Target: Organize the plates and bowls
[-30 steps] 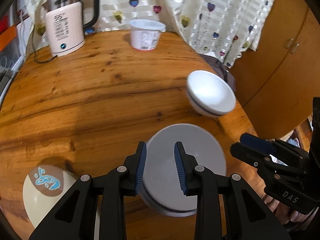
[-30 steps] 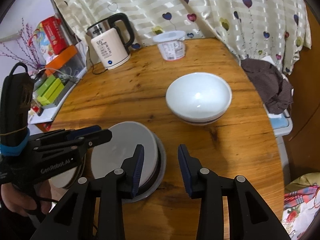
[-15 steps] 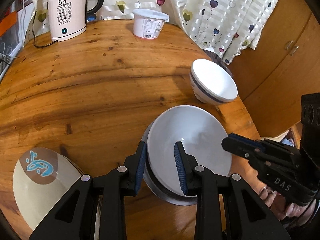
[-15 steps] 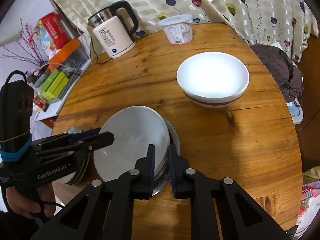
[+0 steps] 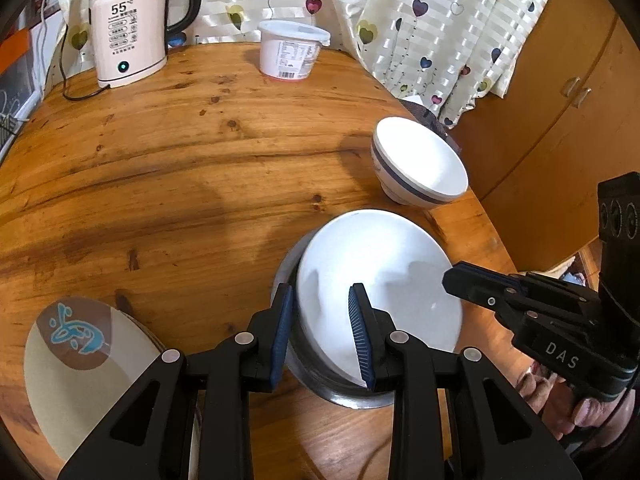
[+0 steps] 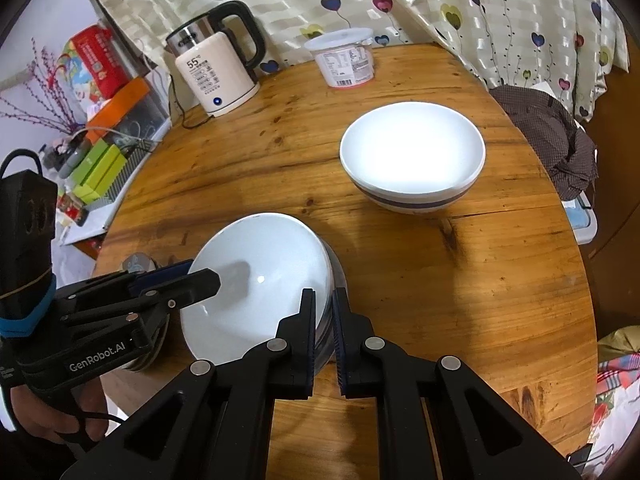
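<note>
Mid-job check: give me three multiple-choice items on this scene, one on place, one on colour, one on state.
1. The banded bowl stands: A) on the table, apart from the tilted white bowl B) inside it C) under it
2. The pads are: A) red B) blue C) white
3. The right tongs are: A) wide open B) out of view C) shut on the white bowl

A, bare wood lies between them; B, the ribbed faces are blue; C, the jaws have just been closing, with the rim pinched between them.
</note>
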The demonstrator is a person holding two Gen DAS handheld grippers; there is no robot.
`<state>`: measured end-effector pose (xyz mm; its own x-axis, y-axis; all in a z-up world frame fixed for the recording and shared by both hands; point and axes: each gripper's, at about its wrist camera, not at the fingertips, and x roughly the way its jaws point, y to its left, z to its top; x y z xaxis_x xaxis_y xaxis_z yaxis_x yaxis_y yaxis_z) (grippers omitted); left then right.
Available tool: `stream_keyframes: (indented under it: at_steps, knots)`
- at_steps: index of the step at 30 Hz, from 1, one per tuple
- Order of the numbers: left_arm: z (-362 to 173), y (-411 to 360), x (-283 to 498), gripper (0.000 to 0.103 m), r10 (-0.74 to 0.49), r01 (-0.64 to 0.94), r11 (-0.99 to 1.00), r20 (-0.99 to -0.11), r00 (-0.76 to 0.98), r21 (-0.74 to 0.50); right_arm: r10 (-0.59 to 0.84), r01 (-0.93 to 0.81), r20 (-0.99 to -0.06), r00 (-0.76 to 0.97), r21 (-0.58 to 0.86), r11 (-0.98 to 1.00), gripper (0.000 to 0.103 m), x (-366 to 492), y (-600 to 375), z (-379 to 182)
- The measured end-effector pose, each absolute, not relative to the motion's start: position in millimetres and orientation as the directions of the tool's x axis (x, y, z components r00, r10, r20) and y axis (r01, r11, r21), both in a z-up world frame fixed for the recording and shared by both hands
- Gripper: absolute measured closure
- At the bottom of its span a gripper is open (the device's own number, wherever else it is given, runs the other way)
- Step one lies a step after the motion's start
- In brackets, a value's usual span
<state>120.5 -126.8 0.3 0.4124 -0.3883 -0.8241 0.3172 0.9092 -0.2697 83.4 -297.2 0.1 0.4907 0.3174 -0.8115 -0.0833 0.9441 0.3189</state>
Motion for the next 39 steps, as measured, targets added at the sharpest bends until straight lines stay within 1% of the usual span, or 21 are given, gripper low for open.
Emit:
stream_keyframes:
  at_steps: [5,10,15,17,19,20,22,24,39]
  knots:
    - [11,-117,116,0.073,-0.383,0.311,0.914,-0.807,0.449,-0.261,0.308,-0.081,-0.804,0.509,0.311,0.947,0.093,80,-299,9]
    - [22,-110,111,0.073,-0.378,0.313,0.917,-0.795,0.474,-0.249,0.311,-0.093,-0.785,0.535,0.312,0.946,0.083,74,-299,21]
    - [30,-109,109,0.073,-0.366,0.324,0.919,-0.788,0.495,-0.223,0.315,-0.101,-0.763,0.564,0.316,0.944,0.082,66,-302,29]
    - [34,-110,107,0.073,-0.355,0.328,0.922,-0.786,0.507,-0.205,0.309,-0.098,-0.756,0.577,0.311,0.945,0.078,64,-304,33]
    - [36,-111,107,0.073,-0.352,0.337,0.921,-0.784,0.511,-0.194,0.305,-0.097,-0.749,0.588,0.309,0.946,0.071,62,-307,36]
    - [37,-111,108,0.073,-0.355,0.342,0.92,-0.784,0.509,-0.194,0.307,-0.098,-0.747,0.59,0.312,0.945,0.07,62,-308,37]
    - [37,-113,110,0.073,-0.364,0.351,0.915,-0.785,0.501,-0.2,0.307,-0.093,-0.745,0.592,0.315,0.944,0.062,62,-311,39]
    - [37,-115,111,0.073,-0.374,0.366,0.908,-0.784,0.495,-0.203,0.3,-0.081,-0.746,0.595,0.316,0.945,0.059,62,-313,40]
    - [40,-142,137,0.073,-0.416,0.416,0.881,-0.789,0.453,-0.225,0.266,0.002,-0.756,0.598,0.333,0.943,0.058,77,-343,37]
